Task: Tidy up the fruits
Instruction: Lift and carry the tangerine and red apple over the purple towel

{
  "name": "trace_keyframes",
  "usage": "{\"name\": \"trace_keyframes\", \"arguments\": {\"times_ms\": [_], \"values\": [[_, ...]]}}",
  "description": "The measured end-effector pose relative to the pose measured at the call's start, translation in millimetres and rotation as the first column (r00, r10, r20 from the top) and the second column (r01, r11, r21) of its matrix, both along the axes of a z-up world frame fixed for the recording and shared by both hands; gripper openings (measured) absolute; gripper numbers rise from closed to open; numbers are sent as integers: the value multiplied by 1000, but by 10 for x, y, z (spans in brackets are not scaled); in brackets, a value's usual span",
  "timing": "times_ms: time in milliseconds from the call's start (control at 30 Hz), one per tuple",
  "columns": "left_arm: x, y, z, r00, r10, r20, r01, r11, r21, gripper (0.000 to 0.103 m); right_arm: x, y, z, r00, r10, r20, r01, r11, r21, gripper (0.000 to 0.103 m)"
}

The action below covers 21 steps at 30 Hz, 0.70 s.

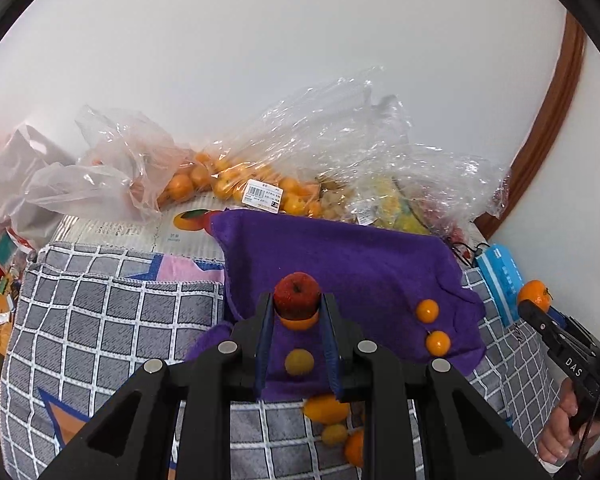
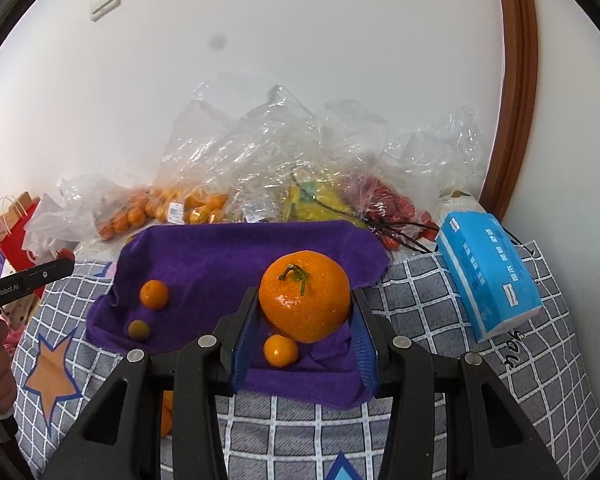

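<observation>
My left gripper (image 1: 297,305) is shut on a small red apple (image 1: 297,295), held above a purple cloth (image 1: 340,256). An orange fruit (image 1: 299,323) sits on the cloth just under the apple. Small oranges (image 1: 427,310) and a yellowish fruit (image 1: 299,361) lie on the cloth. My right gripper (image 2: 305,305) is shut on a large mandarin (image 2: 305,301) with a green stem, held over the same purple cloth (image 2: 228,264). A small orange (image 2: 280,350) lies below it, another small orange (image 2: 154,294) and a greenish fruit (image 2: 138,329) lie at left. The mandarin also shows in the left wrist view (image 1: 534,295).
Clear plastic bags of oranges (image 1: 220,180) and other fruit (image 2: 388,204) lie behind the cloth by the wall. A blue tissue pack (image 2: 486,274) lies at right on the grey checked cover (image 2: 440,320). More oranges (image 1: 327,409) lie near the cloth's front edge.
</observation>
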<state>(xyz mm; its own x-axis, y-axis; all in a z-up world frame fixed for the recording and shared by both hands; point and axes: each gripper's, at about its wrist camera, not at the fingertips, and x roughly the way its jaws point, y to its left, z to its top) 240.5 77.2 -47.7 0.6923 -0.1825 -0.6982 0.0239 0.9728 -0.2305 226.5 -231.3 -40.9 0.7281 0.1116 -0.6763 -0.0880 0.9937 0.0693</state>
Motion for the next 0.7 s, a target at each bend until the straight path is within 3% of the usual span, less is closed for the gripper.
{"name": "trace_keyframes", "arguments": {"times_ms": [400, 700], "values": [[460, 128, -165, 999, 6, -50, -8, 1000, -22, 22, 480, -97, -252, 999, -18, -28, 19, 1000, 18, 44], [804, 39, -387, 995, -11, -99, 11, 1000, 2, 22, 887, 1, -477, 997, 14, -72, -14, 1000, -7, 44]]}}
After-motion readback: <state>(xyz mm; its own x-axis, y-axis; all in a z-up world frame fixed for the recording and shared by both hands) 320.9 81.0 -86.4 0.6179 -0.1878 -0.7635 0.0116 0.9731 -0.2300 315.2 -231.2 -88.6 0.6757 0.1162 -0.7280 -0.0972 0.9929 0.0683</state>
